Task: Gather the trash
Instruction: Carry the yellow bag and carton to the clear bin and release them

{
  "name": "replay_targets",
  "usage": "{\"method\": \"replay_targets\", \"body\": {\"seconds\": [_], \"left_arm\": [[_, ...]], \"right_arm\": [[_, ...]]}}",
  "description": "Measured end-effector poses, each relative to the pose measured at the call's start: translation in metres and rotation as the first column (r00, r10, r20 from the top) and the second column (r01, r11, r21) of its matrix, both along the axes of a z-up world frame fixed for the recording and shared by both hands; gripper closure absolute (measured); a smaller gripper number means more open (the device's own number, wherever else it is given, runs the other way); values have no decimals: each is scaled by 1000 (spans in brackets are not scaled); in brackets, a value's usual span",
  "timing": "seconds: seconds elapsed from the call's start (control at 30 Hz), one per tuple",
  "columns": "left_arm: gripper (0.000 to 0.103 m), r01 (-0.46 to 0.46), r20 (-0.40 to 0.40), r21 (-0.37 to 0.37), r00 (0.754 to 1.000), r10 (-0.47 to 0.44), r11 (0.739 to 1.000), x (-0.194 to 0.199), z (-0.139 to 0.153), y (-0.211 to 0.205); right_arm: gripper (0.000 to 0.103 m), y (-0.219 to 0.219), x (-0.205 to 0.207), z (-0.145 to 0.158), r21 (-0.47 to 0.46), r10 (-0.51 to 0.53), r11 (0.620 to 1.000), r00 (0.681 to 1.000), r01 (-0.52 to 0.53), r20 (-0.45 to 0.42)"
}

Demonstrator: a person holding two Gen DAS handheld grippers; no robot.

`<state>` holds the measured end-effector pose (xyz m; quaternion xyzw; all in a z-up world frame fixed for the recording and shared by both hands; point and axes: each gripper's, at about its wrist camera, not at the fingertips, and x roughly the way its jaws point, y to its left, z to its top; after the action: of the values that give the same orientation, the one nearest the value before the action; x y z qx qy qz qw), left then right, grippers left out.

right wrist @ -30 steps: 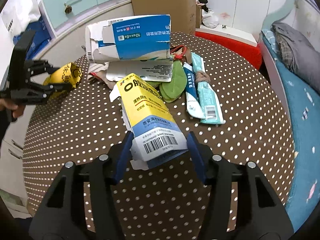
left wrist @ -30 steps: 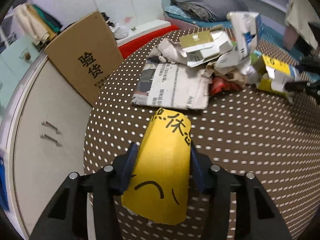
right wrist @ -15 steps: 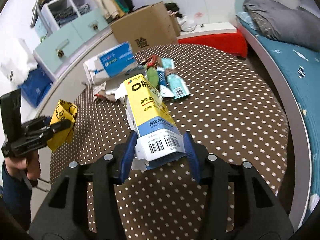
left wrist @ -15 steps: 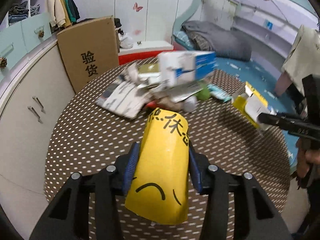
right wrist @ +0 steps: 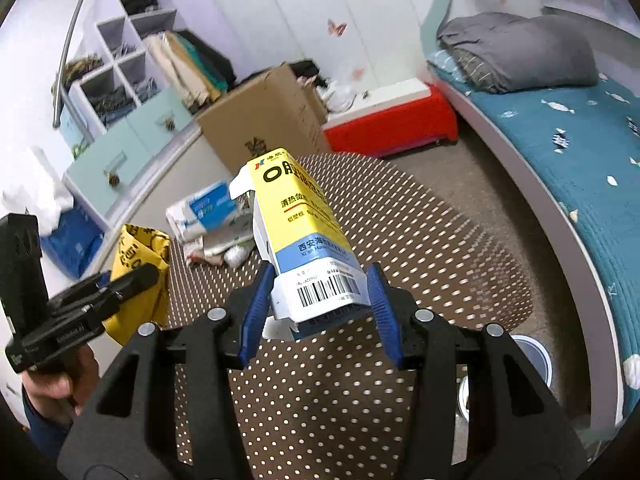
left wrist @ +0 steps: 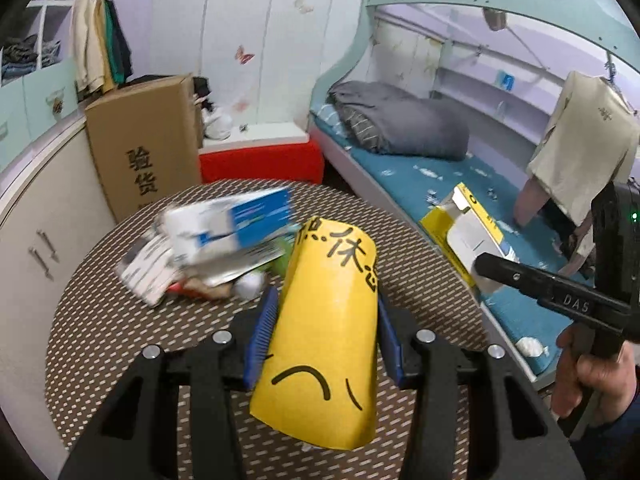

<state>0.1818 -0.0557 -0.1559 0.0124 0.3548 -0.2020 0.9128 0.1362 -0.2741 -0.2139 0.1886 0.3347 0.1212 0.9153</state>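
Both grippers have been rising away from the dotted table (left wrist: 100,320), and the trash pile (left wrist: 212,248), close under the cameras a second ago, is now sitting farther off and smaller; the right jaws have just been closing a little on their carton.

Only the left wrist view is showing the right gripper (left wrist: 486,264) from outside, at the right edge of the frame, with a hand (left wrist: 588,376) wrapped around its handle at lower right and a garment hanging over the bed at upper right. Only the right wrist view is showing a white bucket (right wrist: 532,356) on the floor at lower right and cube shelves at upper left, with the left gripper (right wrist: 142,272) at lower left.

The left gripper (left wrist: 324,340) is clamping a yellow paper cup (left wrist: 328,340) between its blue pads. Its long axis is running along the fingers, the far end tilting toward the upper right of the frame, the near end hanging below the pads.

The right gripper (right wrist: 318,312) is pinching a yellow and blue carton (right wrist: 300,220) at its barcode end. The carton is pointing away up the frame, leaning left, its torn flaps at the far end.
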Motion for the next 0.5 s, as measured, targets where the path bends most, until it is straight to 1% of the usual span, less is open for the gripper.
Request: {"method": "replay_targets", "body": {"seconds": [0.17, 0.27, 0.37, 0.5], "left_arm": [[57, 56, 32, -40, 998, -54, 998, -8, 15, -43], [57, 101, 60, -57, 993, -98, 993, -14, 21, -78], [57, 139, 73, -72, 988, -133, 988, -20, 23, -106], [57, 208, 66, -75, 977, -203, 975, -27, 16, -156]], "right_arm": [[56, -36, -21, 22, 23, -78, 997, 996, 77, 52], [56, -63, -36, 30, 11, -147, 989, 987, 146, 67], [55, -90, -47, 25, -4, -217, 976, 975, 218, 52], [55, -132, -60, 4, 0, -318, 948, 948, 318, -3]]}}
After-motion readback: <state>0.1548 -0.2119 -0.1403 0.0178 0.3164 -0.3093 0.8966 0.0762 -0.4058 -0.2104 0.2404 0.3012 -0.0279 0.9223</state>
